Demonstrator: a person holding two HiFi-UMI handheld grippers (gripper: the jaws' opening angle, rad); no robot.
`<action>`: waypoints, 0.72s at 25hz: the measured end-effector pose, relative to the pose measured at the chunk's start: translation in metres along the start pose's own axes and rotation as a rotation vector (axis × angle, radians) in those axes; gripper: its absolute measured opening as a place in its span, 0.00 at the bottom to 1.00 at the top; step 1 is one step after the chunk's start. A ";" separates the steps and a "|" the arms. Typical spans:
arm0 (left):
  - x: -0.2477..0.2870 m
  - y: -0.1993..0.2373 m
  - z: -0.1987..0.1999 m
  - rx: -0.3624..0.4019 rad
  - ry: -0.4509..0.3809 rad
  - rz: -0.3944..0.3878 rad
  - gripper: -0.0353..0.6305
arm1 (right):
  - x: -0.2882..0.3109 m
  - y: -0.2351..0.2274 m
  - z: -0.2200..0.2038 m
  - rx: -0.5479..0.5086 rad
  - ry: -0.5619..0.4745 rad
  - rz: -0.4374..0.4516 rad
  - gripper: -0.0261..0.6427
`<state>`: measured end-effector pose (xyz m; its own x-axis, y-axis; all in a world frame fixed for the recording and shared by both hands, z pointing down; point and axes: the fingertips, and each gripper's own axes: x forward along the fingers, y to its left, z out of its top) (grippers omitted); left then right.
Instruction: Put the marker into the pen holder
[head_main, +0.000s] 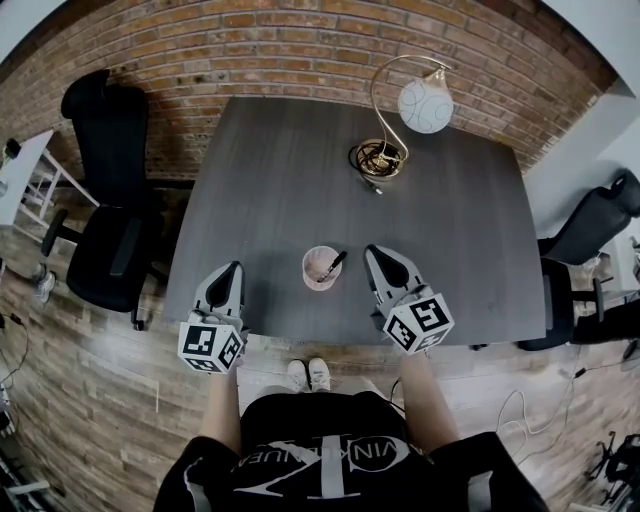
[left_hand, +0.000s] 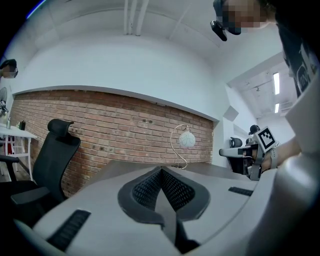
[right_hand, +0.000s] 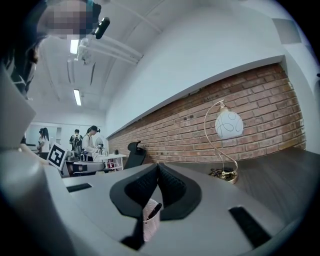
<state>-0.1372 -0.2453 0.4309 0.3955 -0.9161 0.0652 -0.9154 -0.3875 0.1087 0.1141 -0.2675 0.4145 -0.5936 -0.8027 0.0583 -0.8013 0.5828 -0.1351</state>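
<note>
Grey table (head_main: 300, 180) is filling the middle of the head view. The holder (head_main: 314, 274) is standing near its front edge, centre frame, and the marker (head_main: 333, 264) is already leaning inside it, one end poking over the rim toward the upper right.

The left gripper (head_main: 234, 268) and right gripper (head_main: 372, 252) are hanging either side of the holder. Both have their jaws pressed together and are gripping nothing.

Risk, as judged: the holder is looking light and the marker is leaning off-centre. A sideways brush from the right gripper, the nearer one, could be tipping the holder or flicking the marker out.

A brick wall (head_main: 300, 45) is running along the top of the frame. A lamp (head_main: 425, 105) is standing upper right on the table, and black chairs (head_main: 110, 230) are flanking it on a wood floor (head_main: 90, 420).
</note>
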 end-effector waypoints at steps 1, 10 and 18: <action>0.000 0.000 0.001 0.001 -0.002 0.001 0.07 | 0.000 0.000 0.001 -0.002 -0.003 0.001 0.08; 0.001 -0.001 0.012 0.016 -0.025 0.008 0.07 | -0.003 -0.002 0.011 -0.002 -0.030 0.000 0.08; 0.000 0.001 0.017 0.021 -0.040 0.011 0.07 | -0.002 0.000 0.017 0.007 -0.051 0.006 0.08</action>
<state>-0.1391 -0.2469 0.4139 0.3827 -0.9235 0.0265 -0.9212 -0.3792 0.0873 0.1166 -0.2682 0.3979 -0.5938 -0.8046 0.0069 -0.7970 0.5869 -0.1426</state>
